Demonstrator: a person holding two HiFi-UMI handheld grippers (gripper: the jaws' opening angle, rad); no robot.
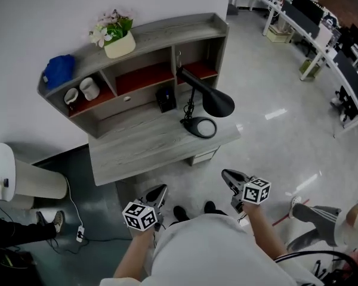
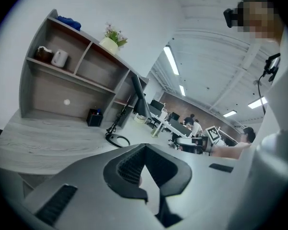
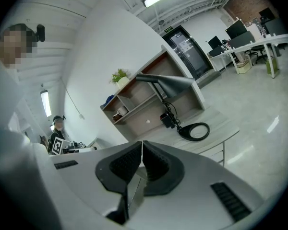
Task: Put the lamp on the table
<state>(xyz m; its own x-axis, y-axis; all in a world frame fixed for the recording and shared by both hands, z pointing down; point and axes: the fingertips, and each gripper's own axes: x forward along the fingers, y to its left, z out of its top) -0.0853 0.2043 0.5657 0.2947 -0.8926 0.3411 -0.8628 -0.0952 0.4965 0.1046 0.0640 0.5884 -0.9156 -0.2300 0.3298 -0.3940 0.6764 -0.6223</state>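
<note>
A black desk lamp [image 1: 210,100] stands on the right end of the grey wooden desk [image 1: 137,148], its ring base [image 1: 203,127] flat on the top and its cone shade leaning out over the desk's right edge. The lamp [image 2: 138,96] shows far off in the left gripper view, and the lamp [image 3: 172,84] likewise in the right gripper view. My left gripper [image 1: 159,190] hangs shut and empty in front of the desk, near my body. My right gripper [image 1: 229,176] is also shut and empty, below and in front of the lamp. Neither gripper touches the lamp.
The desk's shelf unit holds a flower pot [image 1: 117,39], a blue cloth [image 1: 59,70], two mugs [image 1: 82,90] and a small black box [image 1: 166,98]. A white round stand [image 1: 15,174] is at the left. A person's leg [image 1: 319,218] is at the right, office desks [image 1: 322,31] beyond.
</note>
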